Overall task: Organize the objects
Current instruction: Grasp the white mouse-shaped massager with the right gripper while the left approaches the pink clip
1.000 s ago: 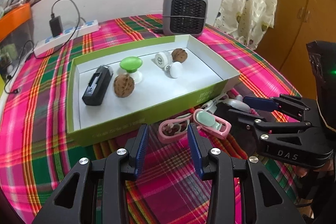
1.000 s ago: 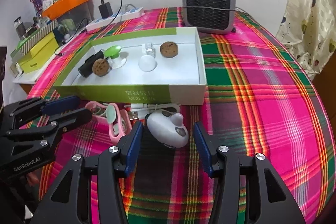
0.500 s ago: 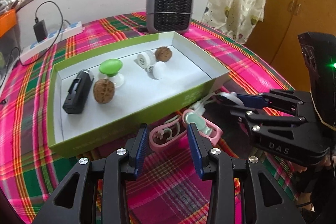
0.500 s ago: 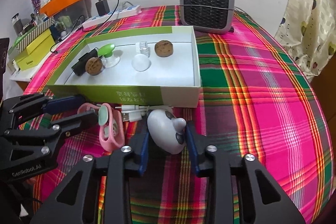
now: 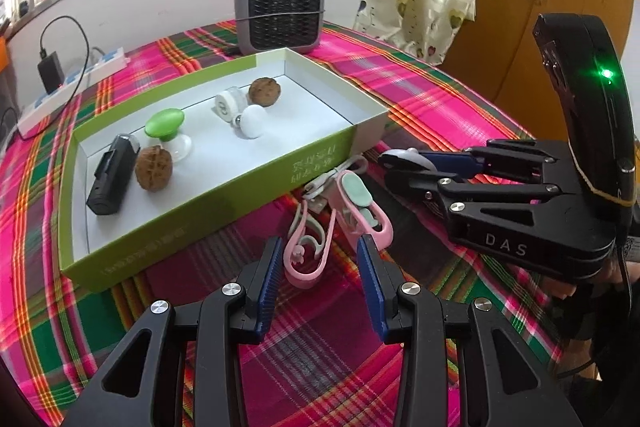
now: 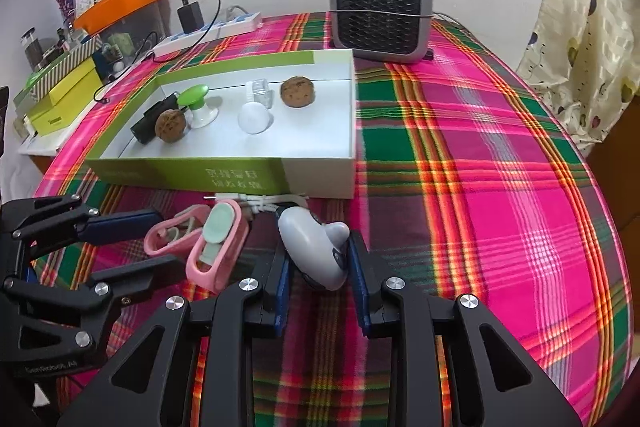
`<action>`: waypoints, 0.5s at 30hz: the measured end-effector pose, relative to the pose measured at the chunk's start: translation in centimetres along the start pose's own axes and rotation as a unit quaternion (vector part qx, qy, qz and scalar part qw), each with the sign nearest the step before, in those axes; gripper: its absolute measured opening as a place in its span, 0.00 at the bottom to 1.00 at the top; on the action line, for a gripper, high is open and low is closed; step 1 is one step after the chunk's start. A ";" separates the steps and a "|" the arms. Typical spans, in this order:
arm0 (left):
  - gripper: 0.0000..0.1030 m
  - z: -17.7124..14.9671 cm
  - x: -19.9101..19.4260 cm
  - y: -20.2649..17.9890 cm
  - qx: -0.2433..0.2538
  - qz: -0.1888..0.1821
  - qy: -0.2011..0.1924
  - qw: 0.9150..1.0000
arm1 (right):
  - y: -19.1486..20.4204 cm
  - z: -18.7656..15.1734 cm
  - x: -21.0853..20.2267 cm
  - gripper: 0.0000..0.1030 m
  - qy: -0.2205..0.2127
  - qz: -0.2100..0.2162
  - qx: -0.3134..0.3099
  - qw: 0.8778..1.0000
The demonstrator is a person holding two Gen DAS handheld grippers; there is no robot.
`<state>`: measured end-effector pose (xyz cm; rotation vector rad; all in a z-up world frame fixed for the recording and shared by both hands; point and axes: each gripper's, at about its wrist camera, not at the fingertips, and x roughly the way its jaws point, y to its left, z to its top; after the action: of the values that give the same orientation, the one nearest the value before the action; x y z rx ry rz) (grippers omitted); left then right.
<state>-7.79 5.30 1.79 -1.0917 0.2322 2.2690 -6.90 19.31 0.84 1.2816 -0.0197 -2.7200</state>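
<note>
Green-and-white tray (image 6: 320, 179) on plaid cloth (image 6: 480, 187); all places given from it. Inside: two walnuts (image 5: 153, 168), green-topped knob (image 5: 165, 123), black clip-like block (image 5: 111, 180), white ball (image 5: 253, 121), small clear or white piece behind ball. Beyond far wall: grey heater (image 6: 381, 14); off far left corner: power strip (image 6: 208, 33) with black charger.

Just outside near wall: white cable (image 6: 264, 202), pink case with mint insert (image 5: 360, 205), pink looped clip (image 5: 308, 251), grey-white mouse-shaped gadget (image 6: 316, 247).

Right gripper (image 6: 318, 269): jaws just closing, now narrow, pads pressed on both sides of gadget. Left gripper (image 5: 320, 279): jaws wide, holding nothing, pink clip partly between tips, contact not clear.

Gadget's underside hidden by fingers; cable ends lost behind pink case.
</note>
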 end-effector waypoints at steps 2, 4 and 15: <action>0.35 0.1 0.1 0.0 0.000 0.004 0.001 1.000 | -0.3 -0.1 -0.1 0.26 0.000 -0.001 0.002 1.000; 0.35 0.3 0.4 0.1 -0.002 0.008 0.002 1.000 | -0.5 -0.1 -0.2 0.26 -0.001 -0.005 0.003 1.000; 0.35 0.5 1.4 0.2 -0.005 0.029 0.012 0.999 | -1.0 -0.1 -0.1 0.26 -0.003 -0.003 0.005 1.000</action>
<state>-8.93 5.92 1.05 -1.1313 0.2648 2.3124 -6.87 20.29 0.78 1.2775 -0.0303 -2.7321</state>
